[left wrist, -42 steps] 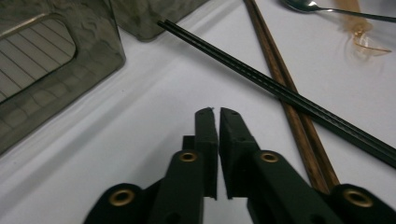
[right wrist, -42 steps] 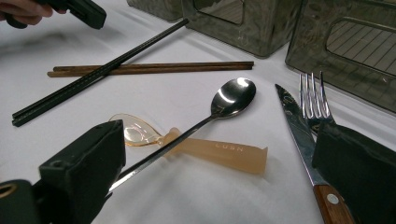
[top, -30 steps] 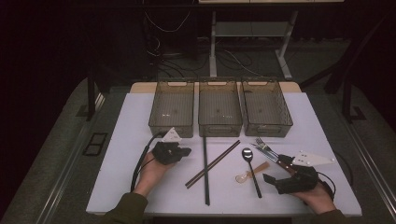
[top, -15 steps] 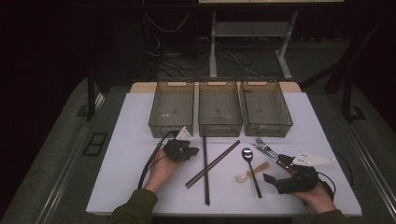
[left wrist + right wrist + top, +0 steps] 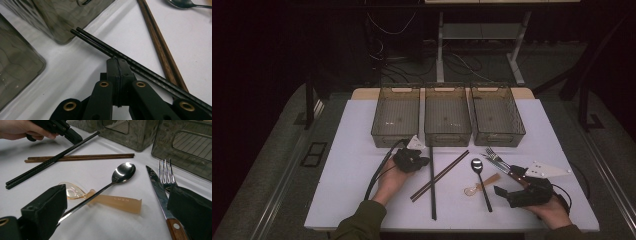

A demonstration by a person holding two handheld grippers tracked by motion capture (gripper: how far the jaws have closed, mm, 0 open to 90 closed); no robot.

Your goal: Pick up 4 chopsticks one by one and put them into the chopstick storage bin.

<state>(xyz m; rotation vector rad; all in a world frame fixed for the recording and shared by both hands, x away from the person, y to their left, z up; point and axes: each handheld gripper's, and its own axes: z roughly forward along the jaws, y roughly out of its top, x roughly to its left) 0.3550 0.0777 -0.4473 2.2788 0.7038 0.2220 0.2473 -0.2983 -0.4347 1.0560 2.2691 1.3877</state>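
My left gripper (image 5: 425,161) is shut with nothing between its jaws. Its tip (image 5: 117,62) rests right against the far end of the black chopsticks (image 5: 100,46), which lie lengthwise on the table (image 5: 432,185). A brown pair of chopsticks (image 5: 447,171) crosses them at a slant. My right gripper (image 5: 508,182) stands open and low near the front right. Between its jaws (image 5: 117,197) lie the handle of a metal spoon (image 5: 122,172) and a knife (image 5: 157,187). An amber plastic spoon (image 5: 115,201) lies under the metal spoon's handle, and a fork (image 5: 165,173) lies beside the knife.
Three smoky see-through bins stand in a row behind the cutlery: left (image 5: 395,137), middle (image 5: 447,139), right (image 5: 499,137). The white table top (image 5: 342,165) ends close in front of both hands. A cable (image 5: 379,170) trails from the left gripper.
My left hand has slid to the right, bringing its shut gripper up to the black chopsticks. The right hand and the cutlery have stayed where they were.
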